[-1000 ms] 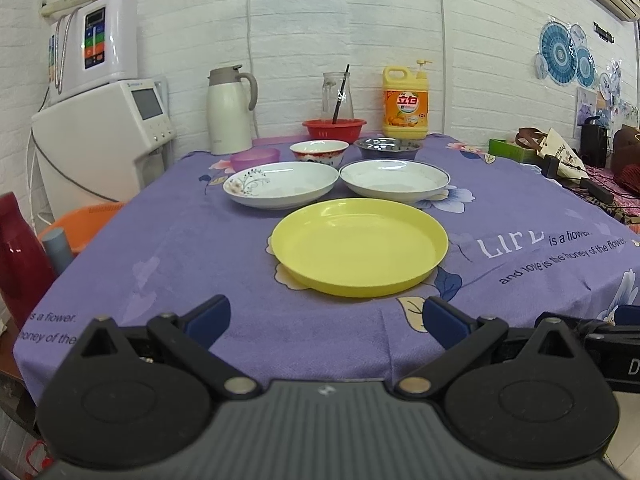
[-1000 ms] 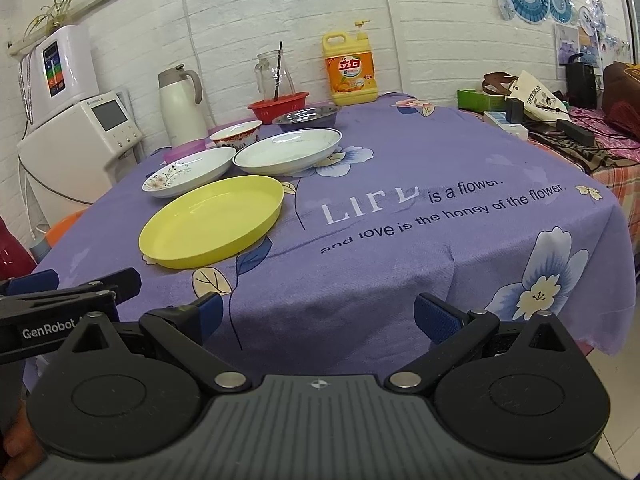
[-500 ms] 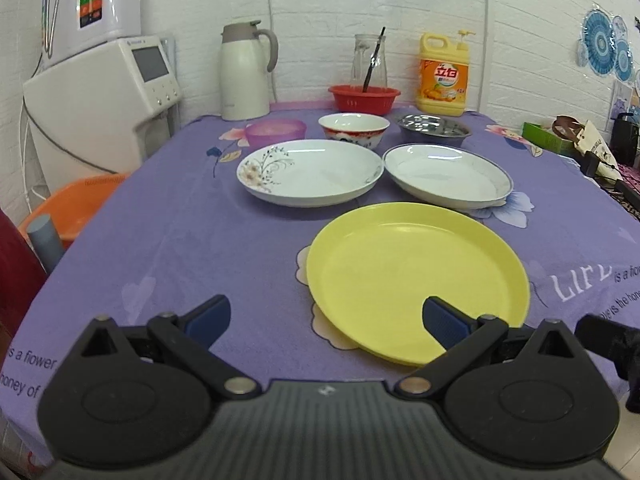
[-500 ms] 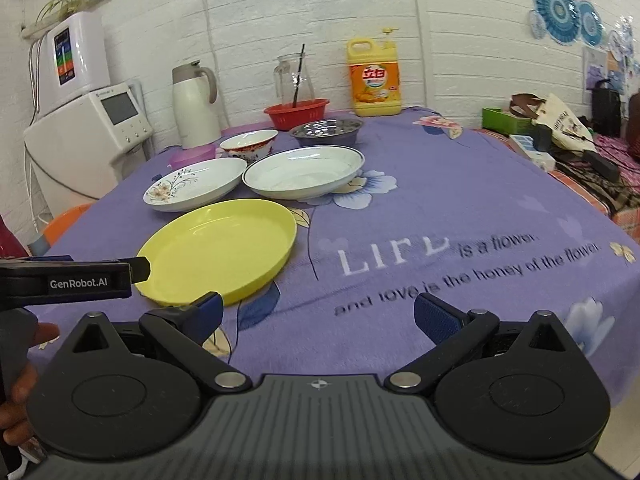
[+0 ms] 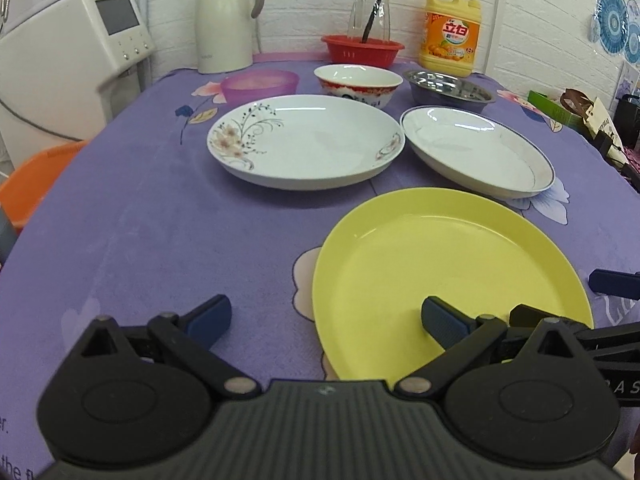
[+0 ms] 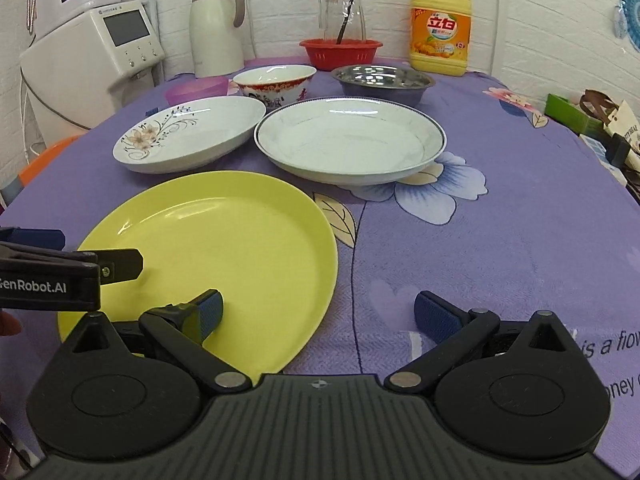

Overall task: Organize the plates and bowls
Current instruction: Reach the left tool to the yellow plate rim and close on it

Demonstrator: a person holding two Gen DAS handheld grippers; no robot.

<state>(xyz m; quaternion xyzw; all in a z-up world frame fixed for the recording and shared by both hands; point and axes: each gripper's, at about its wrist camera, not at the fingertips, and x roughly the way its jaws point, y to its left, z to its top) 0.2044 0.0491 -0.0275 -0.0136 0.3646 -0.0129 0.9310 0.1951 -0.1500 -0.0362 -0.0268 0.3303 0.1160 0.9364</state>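
left wrist view: the left hand-held gripper (image 5: 324,318) stands wide open and holds nothing; its right finger overlaps the near-left part of the yellow plate (image 5: 448,276), its left finger hangs over bare purple surface (image 5: 132,216). the plate's left rim thus falls between the two fingers, slightly right of centre. whether the right finger touches the plate or hovers above it cannot be told from this angle.

right wrist view: the right hand-held gripper (image 6: 318,314) is likewise spread wide and empty. here the arrangement is mirrored: its left finger overlaps the plate's near-right part (image 6: 224,248), its right finger lies over cloth, and the plate's right rim runs between them. the left hand-held gripper enters at the left edge (image 6: 60,266), over the plate's opposite side.

relation governing the next move: the yellow plate lies directly ahead of and between both tools, nearest of all the dishes, flanked left and right. being round, it has no long axis. either tool appears equally close to its own rim.

further back, well apart from both tools: the floral plate (image 5: 306,140) and the blue-rimmed plate (image 5: 476,150) side by side, almost touching; behind them a row of purple bowl (image 5: 260,85), red-patterned bowl (image 5: 358,82) and steel bowl (image 5: 448,88). nothing is stacked yet, so the sorting seems barely begun.
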